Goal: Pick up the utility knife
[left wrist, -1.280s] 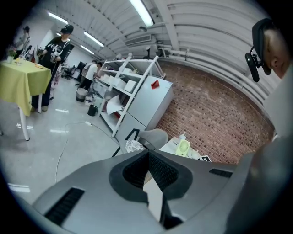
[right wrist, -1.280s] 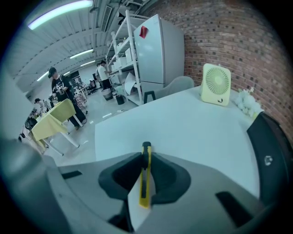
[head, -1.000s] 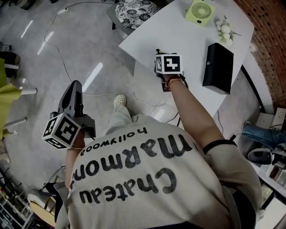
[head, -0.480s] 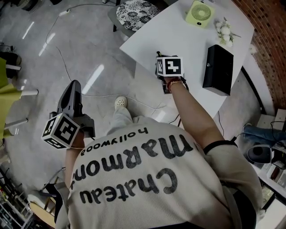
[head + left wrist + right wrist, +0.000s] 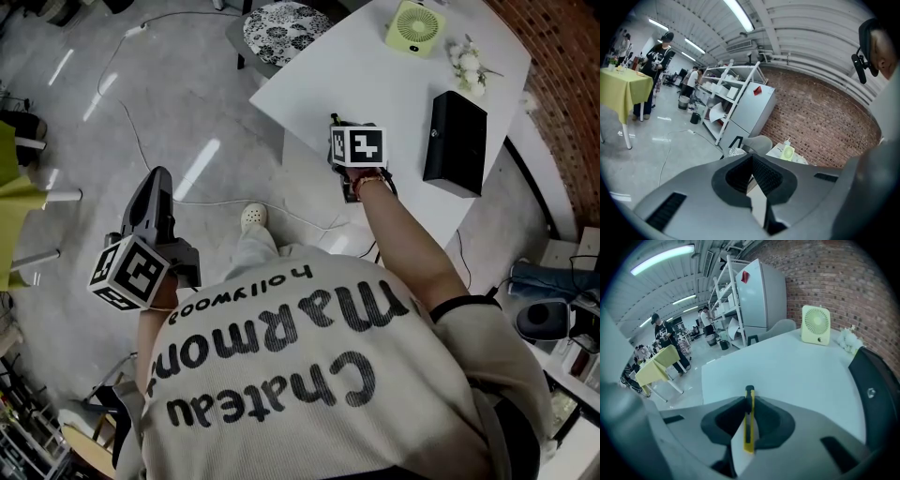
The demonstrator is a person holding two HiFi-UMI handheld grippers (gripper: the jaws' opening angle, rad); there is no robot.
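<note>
A yellow utility knife (image 5: 749,423) with a black tip stands edge-on between the jaws of my right gripper (image 5: 749,401), which is shut on it just above the white table (image 5: 797,371). In the head view the right gripper (image 5: 336,124) hangs over the table's near corner, and its marker cube hides most of the knife. My left gripper (image 5: 157,180) is held low at the left over the grey floor. In the left gripper view its jaws (image 5: 751,158) meet at the tips with nothing between them.
On the white table (image 5: 375,66) stand a green fan (image 5: 418,23), a sprig of white flowers (image 5: 467,58) and a black box (image 5: 456,141). A patterned stool (image 5: 284,26) sits beyond the table's corner. A cable (image 5: 131,122) trails across the floor.
</note>
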